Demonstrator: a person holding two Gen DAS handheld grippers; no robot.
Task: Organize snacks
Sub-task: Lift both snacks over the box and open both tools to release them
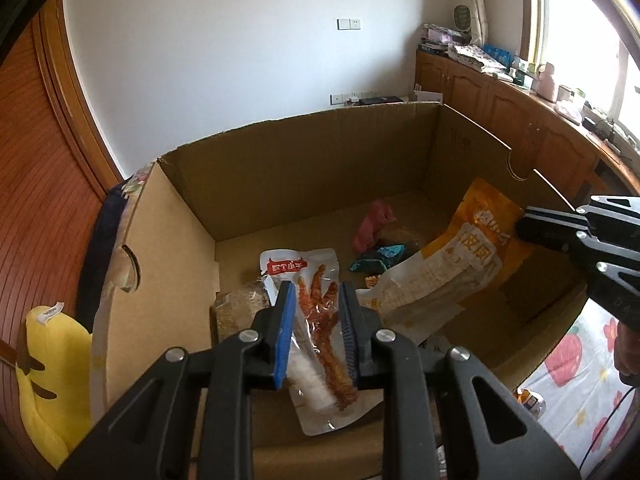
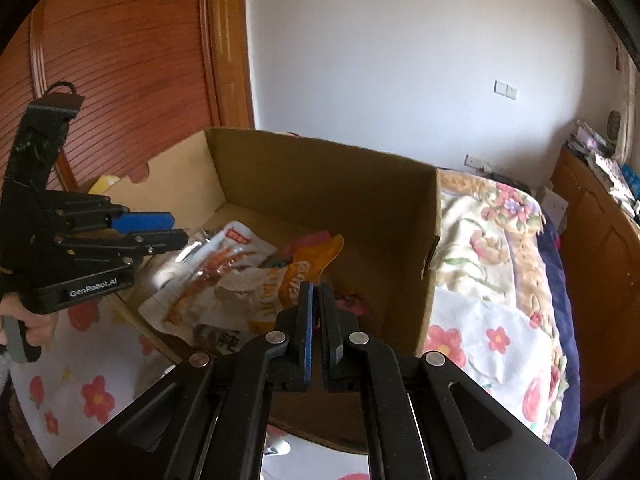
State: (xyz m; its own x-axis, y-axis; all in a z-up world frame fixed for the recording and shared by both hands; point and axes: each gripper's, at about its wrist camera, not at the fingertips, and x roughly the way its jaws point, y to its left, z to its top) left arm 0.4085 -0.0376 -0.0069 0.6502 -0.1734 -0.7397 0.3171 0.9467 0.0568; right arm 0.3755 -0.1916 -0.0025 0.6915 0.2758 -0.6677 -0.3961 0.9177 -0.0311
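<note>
Left gripper [image 1: 316,300], angled down into the cardboard box [image 1: 280,184], its fingers clamped on a clear chicken-foot snack pouch [image 1: 316,280] hanging just above the box floor. Right gripper [image 2: 317,300], likewise tilted downward over the box's near edge, fingers pinched shut on the edge of an orange-and-white snack bag [image 1: 460,264]. Inside the box: a pink wrapper [image 1: 372,224] and a teal packet [image 1: 380,256]. The box rests on a floral bedsheet [image 2: 480,332].

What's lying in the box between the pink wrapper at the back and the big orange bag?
A small teal wrapper lies between the pink wrapper and the orange bag on the box floor, seen from the left wrist view.
</note>
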